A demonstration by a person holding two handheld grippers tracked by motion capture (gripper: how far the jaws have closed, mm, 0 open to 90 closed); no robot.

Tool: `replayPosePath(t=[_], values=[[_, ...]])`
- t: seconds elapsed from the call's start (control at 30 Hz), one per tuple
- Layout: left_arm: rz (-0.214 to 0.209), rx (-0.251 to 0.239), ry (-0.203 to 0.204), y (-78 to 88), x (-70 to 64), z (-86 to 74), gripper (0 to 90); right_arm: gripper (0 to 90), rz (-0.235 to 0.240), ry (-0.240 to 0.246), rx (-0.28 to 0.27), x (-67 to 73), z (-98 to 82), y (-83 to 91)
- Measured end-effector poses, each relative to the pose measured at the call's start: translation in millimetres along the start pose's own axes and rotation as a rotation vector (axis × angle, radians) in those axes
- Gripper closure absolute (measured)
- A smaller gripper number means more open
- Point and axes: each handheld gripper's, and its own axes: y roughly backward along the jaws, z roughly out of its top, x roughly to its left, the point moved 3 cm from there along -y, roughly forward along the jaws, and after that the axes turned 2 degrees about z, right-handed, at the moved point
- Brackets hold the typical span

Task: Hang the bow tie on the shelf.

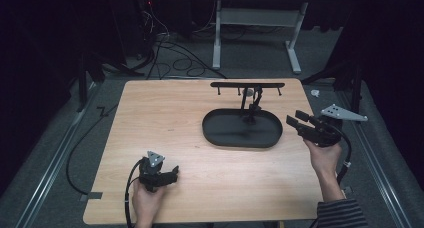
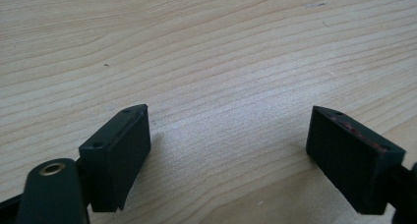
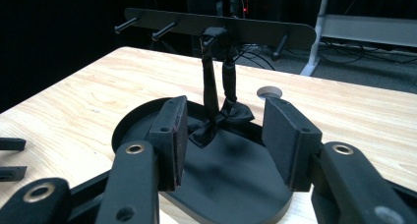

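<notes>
The right gripper (image 1: pixel 296 119), jaws apart and empty, lines up on the black bow tie (image 3: pixel 227 117) hanging from the black peg rack (image 3: pixel 219 25) over the black oval tray (image 1: pixel 215 133); the left gripper (image 1: pixel 171 173), jaws wide, idles on the pale wooden table (image 1: pixel 165 113).

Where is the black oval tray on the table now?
In the high view, the black oval tray lies right of the table's centre, under the peg rack, just left of the right tool.

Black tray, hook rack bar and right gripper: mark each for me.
black tray (image 1: pixel 218 136), high view, left rim.
hook rack bar (image 1: pixel 247 85), high view, middle of bar.
right gripper (image 1: pixel 296 117), high view, between its fingers.
</notes>
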Motion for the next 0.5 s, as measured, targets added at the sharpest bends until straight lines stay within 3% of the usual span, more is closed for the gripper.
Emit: replayPosePath(t=[0.5], values=[[0.001, 0.0, 0.0, 0.0, -0.1, 0.0, 17.4, 54.1, 0.013, 0.0, -0.01, 5.3, -11.9, 13.5]])
